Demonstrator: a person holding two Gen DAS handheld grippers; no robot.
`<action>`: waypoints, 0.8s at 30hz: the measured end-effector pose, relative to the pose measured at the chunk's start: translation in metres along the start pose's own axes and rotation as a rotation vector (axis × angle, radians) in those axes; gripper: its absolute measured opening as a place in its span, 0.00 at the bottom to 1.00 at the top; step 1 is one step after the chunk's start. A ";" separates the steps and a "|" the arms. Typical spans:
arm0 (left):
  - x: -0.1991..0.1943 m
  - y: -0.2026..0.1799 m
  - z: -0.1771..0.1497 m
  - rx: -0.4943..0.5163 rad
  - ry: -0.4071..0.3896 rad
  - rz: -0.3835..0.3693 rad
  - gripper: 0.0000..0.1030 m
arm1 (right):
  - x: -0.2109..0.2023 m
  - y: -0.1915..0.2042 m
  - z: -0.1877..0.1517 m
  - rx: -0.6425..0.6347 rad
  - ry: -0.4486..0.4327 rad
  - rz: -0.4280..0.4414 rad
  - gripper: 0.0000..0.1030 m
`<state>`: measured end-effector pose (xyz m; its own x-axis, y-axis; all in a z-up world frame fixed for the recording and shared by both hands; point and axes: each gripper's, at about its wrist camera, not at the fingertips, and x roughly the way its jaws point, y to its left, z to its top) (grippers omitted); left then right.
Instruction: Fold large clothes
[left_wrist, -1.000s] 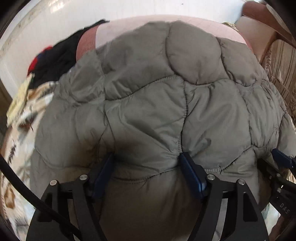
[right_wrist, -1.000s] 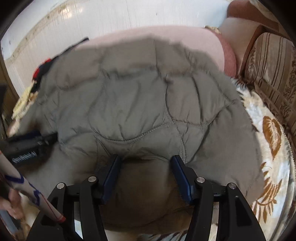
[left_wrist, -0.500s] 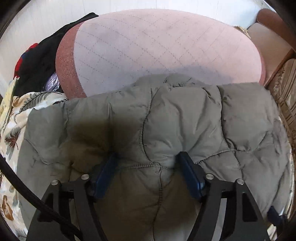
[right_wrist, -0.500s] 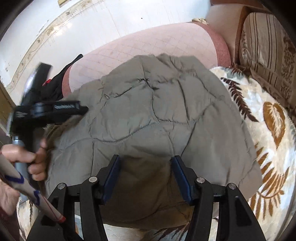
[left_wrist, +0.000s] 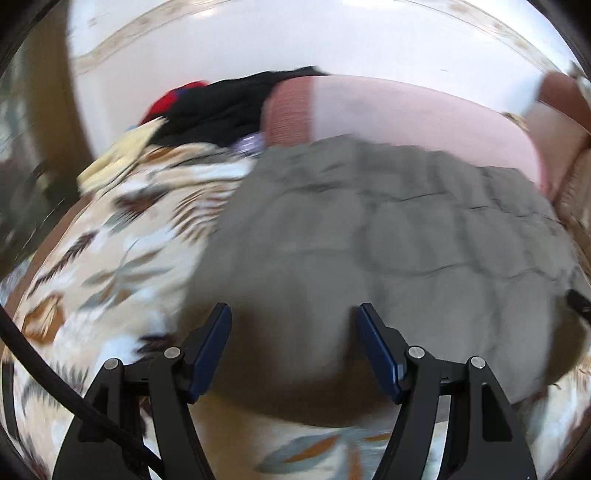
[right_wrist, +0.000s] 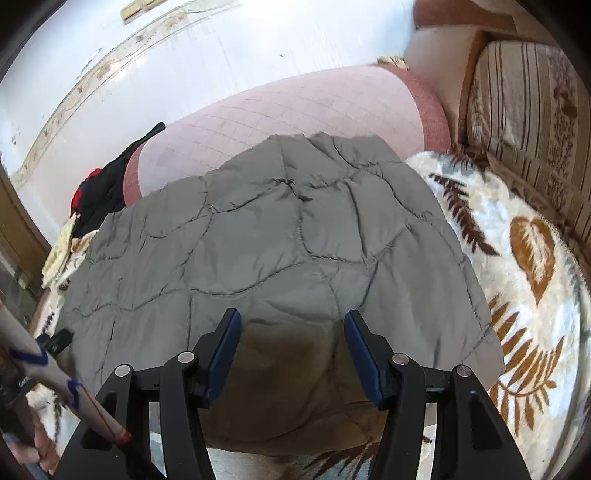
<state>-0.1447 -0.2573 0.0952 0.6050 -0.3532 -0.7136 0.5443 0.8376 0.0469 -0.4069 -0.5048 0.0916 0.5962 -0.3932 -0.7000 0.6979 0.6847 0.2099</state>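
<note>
One large surface carries everything here: a bed covered by a fleecy blanket (right_wrist: 532, 258) printed with brown and orange leaves on white. Against the far white wall lies a long pink quilted bolster (right_wrist: 295, 110), with a striped and flowered cushion (right_wrist: 524, 110) to its right.

The task's thing, a grey quilted puffer jacket (right_wrist: 277, 240), lies spread flat across the middle of the blanket. Its far edge rests against the foot of the bolster, and its near edge reaches down under both claws. In the left wrist view the same jacket (left_wrist: 406, 240) fills the centre and right, badly smeared by motion blur, with bare blanket (left_wrist: 110, 258) showing to its left.

A heap of black clothing with a red piece (left_wrist: 221, 103) sits at the left end of the bolster, and a pale yellow cloth (left_wrist: 114, 155) lies just in front of that heap.

The right claw (right_wrist: 291, 328) stands with its blue-padded jaws apart over the jacket's near hem. The fabric bulges up between them, but the pads are not pressing it. The left claw (left_wrist: 293, 321) likewise has its jaws well apart above the jacket's near left part, gripping nothing that can be seen.

At the lower left of the right wrist view, a white sleeve with blue and red marks (right_wrist: 44, 369) crosses the corner.
</note>
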 end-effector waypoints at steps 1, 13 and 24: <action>0.008 0.007 -0.003 -0.013 0.015 0.007 0.68 | 0.002 0.003 -0.002 -0.019 0.001 -0.020 0.61; 0.033 0.003 -0.013 -0.006 -0.041 0.052 0.69 | 0.026 0.007 -0.010 -0.028 0.053 -0.064 0.64; 0.032 0.003 -0.015 -0.008 -0.041 0.053 0.69 | 0.008 0.011 -0.005 -0.067 -0.069 -0.114 0.63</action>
<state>-0.1327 -0.2592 0.0621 0.6561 -0.3246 -0.6812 0.5065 0.8587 0.0787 -0.3970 -0.4973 0.0848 0.5426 -0.5103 -0.6672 0.7358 0.6720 0.0844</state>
